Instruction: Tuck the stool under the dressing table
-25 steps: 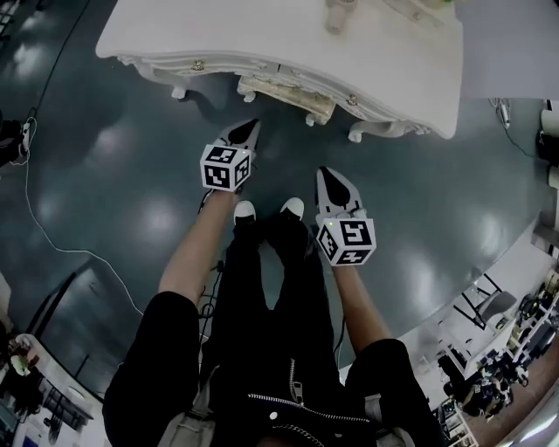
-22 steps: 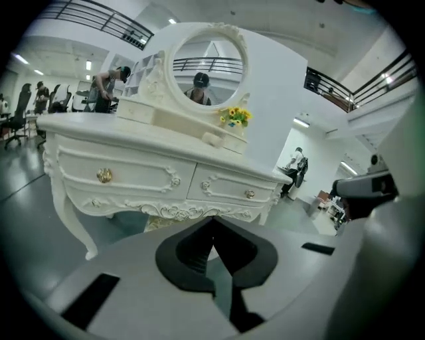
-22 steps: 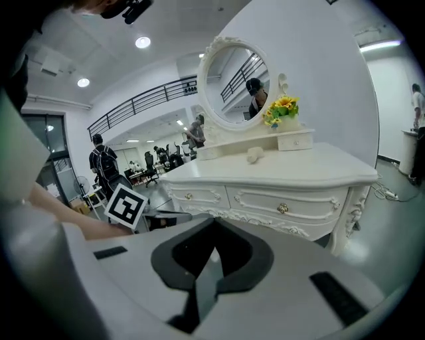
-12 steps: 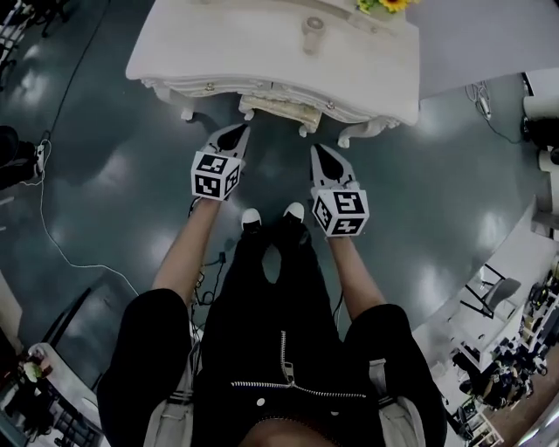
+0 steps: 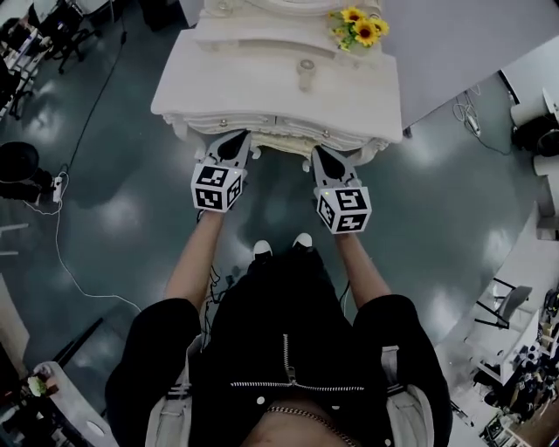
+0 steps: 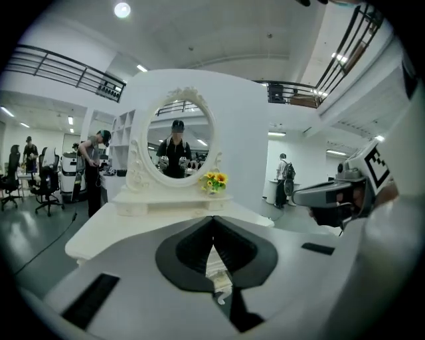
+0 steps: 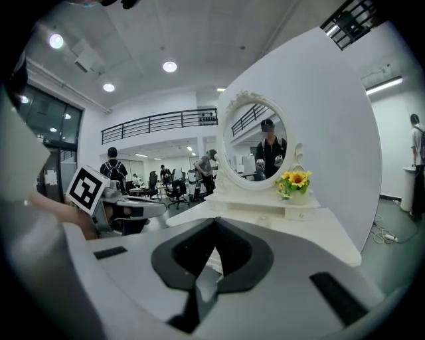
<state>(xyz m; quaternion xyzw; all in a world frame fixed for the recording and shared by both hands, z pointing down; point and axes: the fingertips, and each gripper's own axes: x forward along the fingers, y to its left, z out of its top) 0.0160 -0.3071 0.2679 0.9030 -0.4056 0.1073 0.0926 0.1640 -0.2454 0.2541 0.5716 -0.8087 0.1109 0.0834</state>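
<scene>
Your left claw [image 5: 241, 136] is clenched, its tips pressed together and empty. Your right claw [image 5: 318, 151] is clenched and empty too. Both are held level, side by side, pointing at the white counter [image 5: 262, 83], whose carved front rim lies right at their tips. Between the two claws, under that rim, a carved cream piece [image 5: 281, 142] shows; you cannot tell from here whether it is the stool. Sunflowers [image 5: 360, 26] stand on the counter beyond the right claw, beside the oval mirror [image 6: 179, 143].
</scene>
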